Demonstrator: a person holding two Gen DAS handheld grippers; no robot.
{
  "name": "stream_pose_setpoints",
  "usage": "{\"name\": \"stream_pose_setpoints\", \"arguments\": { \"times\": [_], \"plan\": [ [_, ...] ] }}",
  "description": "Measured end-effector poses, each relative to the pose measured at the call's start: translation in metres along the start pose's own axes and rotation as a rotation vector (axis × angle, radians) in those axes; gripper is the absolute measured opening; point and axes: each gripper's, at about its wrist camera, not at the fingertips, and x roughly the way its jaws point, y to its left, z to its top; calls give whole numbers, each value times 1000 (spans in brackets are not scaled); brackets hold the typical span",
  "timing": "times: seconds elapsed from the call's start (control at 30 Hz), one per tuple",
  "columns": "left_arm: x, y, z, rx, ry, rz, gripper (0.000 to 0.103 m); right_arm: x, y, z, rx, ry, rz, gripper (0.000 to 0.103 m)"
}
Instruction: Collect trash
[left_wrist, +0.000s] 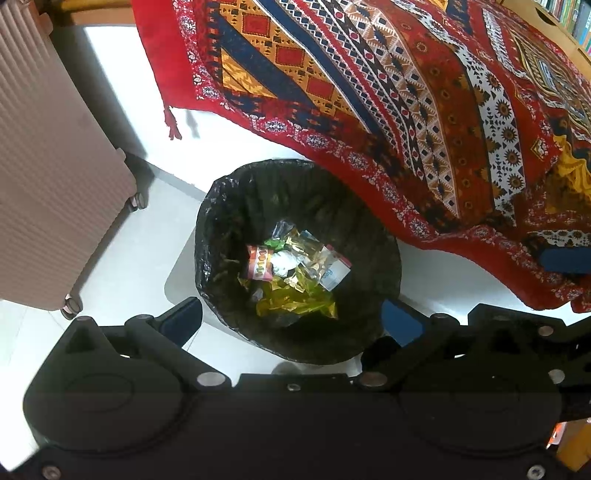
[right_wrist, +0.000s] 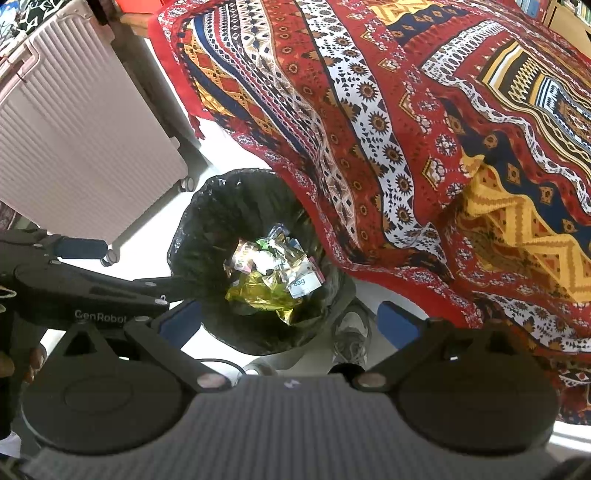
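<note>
Trash (left_wrist: 291, 273) sits deep down in the bin (left_wrist: 221, 206), which stands on the white floor (left_wrist: 122, 266) close to the hanging edge of the cloth (left_wrist: 369, 110). The bin has a black bag inside it, and the pile lies at the bottom, in the middle. I can see shiny gold wrappers, a green bit, a white crumpled bit, a packet with orange spots and a white pack with blue on it. My left gripper (left_wrist: 291, 317) hangs over the near rim of the bin, and its two blue fingers are wide apart with nothing between them. My right gripper (right_wrist: 290, 317) is over the bin too, and its fingers are also spread wide and hold nothing. From the right camera I can see my left gripper at the left side, just beside the bin. The cloth is red with many patterns, and it drapes over the far rim of the bin. A pink suitcase (left_wrist: 48, 147) on little wheels stands on the floor, near the bin. A grey shoe (right_wrist: 351, 332) is on the floor, just beside the bin.
</note>
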Motion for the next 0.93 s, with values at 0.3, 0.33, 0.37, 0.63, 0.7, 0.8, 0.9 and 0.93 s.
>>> {"name": "stream_pose_setpoints", "arguments": {
  "times": [0.3, 0.33, 0.37, 0.63, 0.7, 0.8, 0.9, 0.93],
  "plan": [
    [0, 0, -2, -6, -2, 5, 103, -1, -2, 1, 14, 1, -8, 103],
    [0, 0, -2, -6, 0, 4, 103, 0, -2, 1, 16, 2, -8, 103],
    [1, -1, -2, -6, 1, 5, 103, 0, -1, 1, 17, 3, -7, 103],
    [0, -1, -4, -3, 2, 8, 103, 2, 0, 0, 13, 8, 1, 103],
    [0, -1, -3, -2, -1, 5, 103, 1, 0, 0, 12, 8, 0, 103],
    [-1, -2, -2, 9, -11, 6, 103, 2, 0, -1, 11, 9, 1, 103],
    [-3, -4, -2, 10, -15, 4, 103, 2, -2, -1, 18, 6, 3, 103],
    [-3, -4, -2, 7, -16, 3, 103, 2, -2, -2, 21, 7, 2, 103]
  ]
}}
